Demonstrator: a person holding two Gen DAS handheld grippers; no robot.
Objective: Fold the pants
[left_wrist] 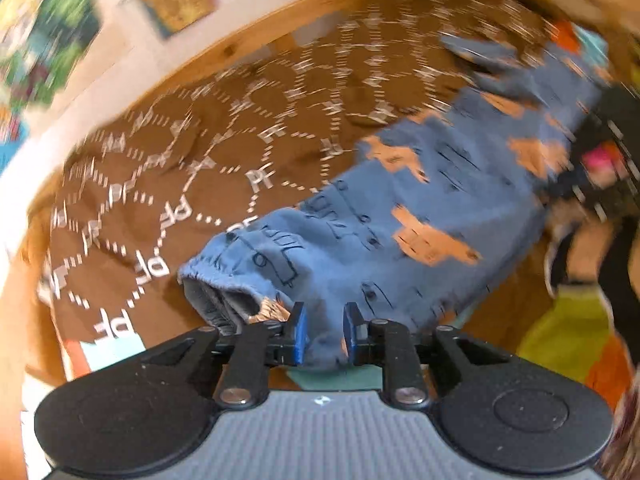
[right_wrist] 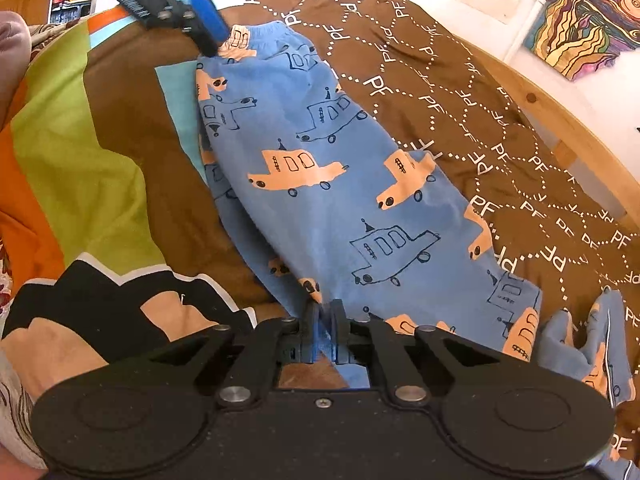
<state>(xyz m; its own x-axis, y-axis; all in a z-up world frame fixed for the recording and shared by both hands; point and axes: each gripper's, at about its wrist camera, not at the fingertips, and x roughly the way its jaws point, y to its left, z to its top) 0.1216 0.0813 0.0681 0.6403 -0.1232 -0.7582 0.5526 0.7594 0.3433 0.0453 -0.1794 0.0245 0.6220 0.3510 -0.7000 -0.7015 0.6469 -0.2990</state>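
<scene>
Blue children's pants printed with orange and outlined cars lie stretched on a brown bedspread. My right gripper is shut on the pants' edge near the leg end. My left gripper has its jaws around the waistband end of the pants, pinching a fold of fabric. The left gripper also shows in the right wrist view at the waistband, top left. The left wrist view is motion-blurred.
The bedspread has white dotted hexagons with "PF" letters and green, orange and teal patches. A wooden bed frame curves behind it. Pictures hang on the white wall. Another blue printed garment lies at the right.
</scene>
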